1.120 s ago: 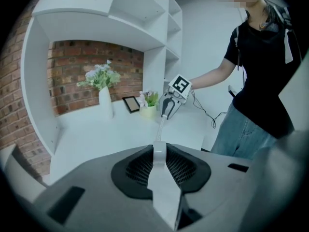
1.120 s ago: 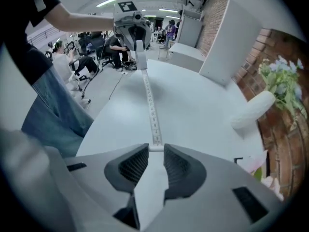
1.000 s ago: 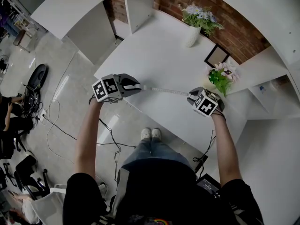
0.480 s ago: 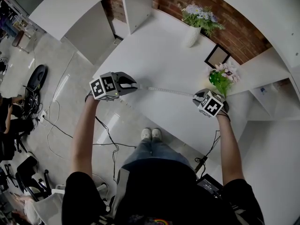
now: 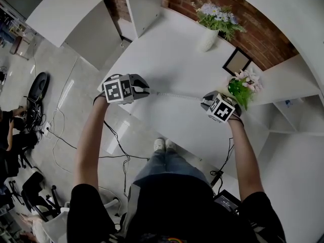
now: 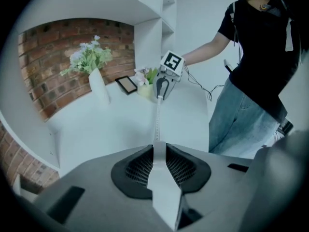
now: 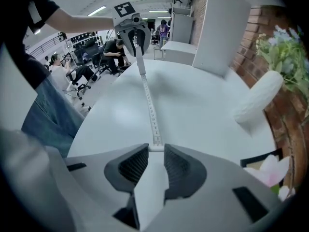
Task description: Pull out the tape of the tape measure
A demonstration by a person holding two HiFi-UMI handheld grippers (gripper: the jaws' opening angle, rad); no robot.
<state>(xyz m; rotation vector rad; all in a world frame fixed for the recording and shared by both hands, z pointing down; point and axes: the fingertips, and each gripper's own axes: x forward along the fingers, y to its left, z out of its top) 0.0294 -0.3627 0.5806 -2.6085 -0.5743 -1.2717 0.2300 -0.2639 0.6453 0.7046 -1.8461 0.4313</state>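
Grippers shifted; left gripper [image 5: 146, 90] clamps tape measure [image 6: 161, 187], right gripper [image 5: 204, 100] pinches tape [image 7: 150, 105]; head view hides jaws' grips.

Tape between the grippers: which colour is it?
The tape is white with dark marks; right gripper view shows it best.

Here is the white table [image 5: 172, 65], a long, smooth top with a rounded front edge, running along the brick wall. At the far end, close to the wall, a white vase [image 5: 207, 38] stands upright with a bunch of pale flowers and green leaves. Further along the wall side comes a dark picture frame [image 5: 236, 62], propped up and well apart from the vase. Just beside the frame is a small plant [image 5: 239, 87] with green leaves and pink blooms; the left gripper view shows it in a pale pot. All three sit on the wall side, while the broad middle and front of the top show bare white.
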